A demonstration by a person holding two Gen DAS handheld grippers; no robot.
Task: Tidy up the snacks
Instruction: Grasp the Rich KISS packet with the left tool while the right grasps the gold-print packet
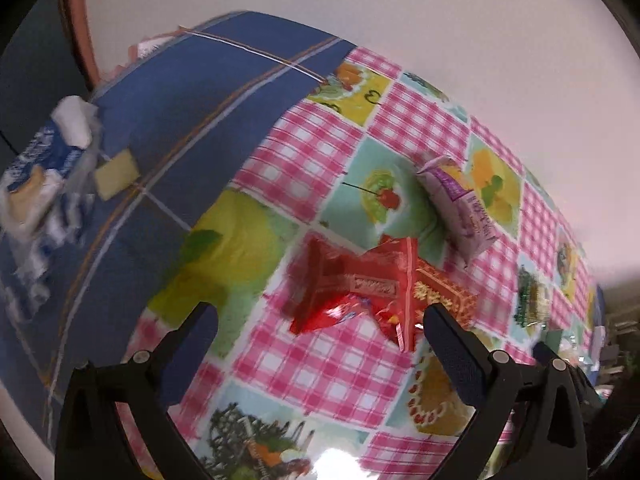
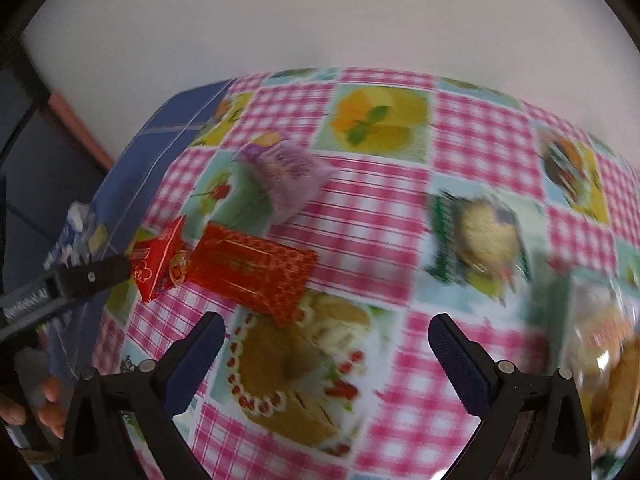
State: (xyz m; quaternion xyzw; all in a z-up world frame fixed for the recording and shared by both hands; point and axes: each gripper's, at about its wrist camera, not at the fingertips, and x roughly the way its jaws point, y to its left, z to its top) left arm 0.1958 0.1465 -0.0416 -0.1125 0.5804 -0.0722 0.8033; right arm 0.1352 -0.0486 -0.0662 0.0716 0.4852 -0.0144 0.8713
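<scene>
Red snack packets [image 1: 356, 284] lie in a small pile on the pink checked tablecloth [image 1: 320, 364], just beyond my open, empty left gripper [image 1: 318, 316]. A red patterned box [image 1: 444, 294] lies beside them; it shows in the right wrist view [image 2: 252, 270] next to a red packet [image 2: 160, 258]. A purple-white packet [image 1: 460, 204] lies farther back, also in the right wrist view [image 2: 288, 176]. My right gripper [image 2: 326, 326] is open and empty above the cloth. The left gripper's finger [image 2: 94, 276] shows at the left there.
A blue-white wrapper [image 1: 36, 188] and a pale yellow block [image 1: 118, 174] lie on the blue cloth [image 1: 192, 100] at the left. A green-edged packet [image 2: 480, 236] and a clear bag of golden snacks [image 2: 604, 360] lie at the right. A white wall stands behind the table.
</scene>
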